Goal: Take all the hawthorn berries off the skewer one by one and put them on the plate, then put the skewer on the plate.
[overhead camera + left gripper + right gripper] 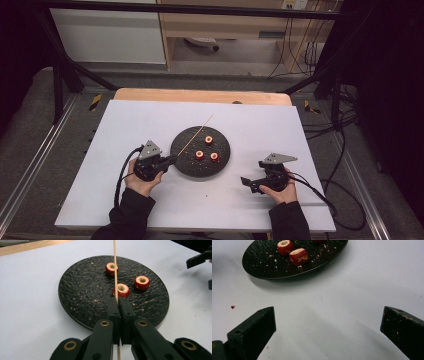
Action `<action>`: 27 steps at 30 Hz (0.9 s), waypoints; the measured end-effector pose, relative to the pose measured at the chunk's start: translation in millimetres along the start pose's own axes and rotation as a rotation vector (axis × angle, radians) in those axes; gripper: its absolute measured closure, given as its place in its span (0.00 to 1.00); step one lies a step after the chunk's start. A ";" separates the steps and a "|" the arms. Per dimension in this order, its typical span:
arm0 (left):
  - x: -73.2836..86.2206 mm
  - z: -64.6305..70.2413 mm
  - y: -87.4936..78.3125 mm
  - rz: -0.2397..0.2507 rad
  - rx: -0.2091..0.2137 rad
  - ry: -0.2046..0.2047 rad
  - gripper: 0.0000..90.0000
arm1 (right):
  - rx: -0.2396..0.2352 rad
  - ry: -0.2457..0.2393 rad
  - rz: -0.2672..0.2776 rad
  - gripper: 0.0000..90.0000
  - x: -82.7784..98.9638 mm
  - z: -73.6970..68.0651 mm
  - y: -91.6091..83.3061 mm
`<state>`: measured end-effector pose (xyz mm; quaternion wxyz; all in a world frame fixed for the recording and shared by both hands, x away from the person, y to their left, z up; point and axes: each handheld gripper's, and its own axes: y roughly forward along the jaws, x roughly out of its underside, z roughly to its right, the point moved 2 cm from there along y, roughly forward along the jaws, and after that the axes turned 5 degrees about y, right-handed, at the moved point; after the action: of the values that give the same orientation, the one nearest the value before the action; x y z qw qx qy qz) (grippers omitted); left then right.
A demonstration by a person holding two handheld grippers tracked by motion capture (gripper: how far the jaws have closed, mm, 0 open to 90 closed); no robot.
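**Q:** Closest to the camera is what, the two hands?

**A:** Yep. Right gripper [246, 183] sits on the white table [125, 200] with jaws spread wide, nothing between them. Left gripper [172, 159] is clamped tight on a thin wooden skewer [115, 270].

**Q:** And past that?

**A:** Skewer runs over the black plate [187, 167], crossing above three red cored fruit pieces [199, 154]. Crumbs dot the plate.

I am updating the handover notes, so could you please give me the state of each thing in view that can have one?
Left gripper: shut on the skewer.
Skewer: bare, slanting over the plate.
Right gripper: open, empty, beside the plate.
Plate: flat on the table, crumb-strewn.
Three red fruit pieces: cored, loose on the plate.
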<state>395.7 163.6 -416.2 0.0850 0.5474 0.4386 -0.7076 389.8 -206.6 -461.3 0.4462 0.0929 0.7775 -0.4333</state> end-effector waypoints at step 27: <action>7.1 -3.2 45.9 -0.167 -0.108 -0.022 0.98 | -0.002 -0.004 -0.012 0.01 8.5 1.9 -3.5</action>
<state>422.8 140.9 -446.5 0.0598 0.4958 0.5191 -0.6937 384.1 -212.2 -466.2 0.4453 0.0869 0.7775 -0.4355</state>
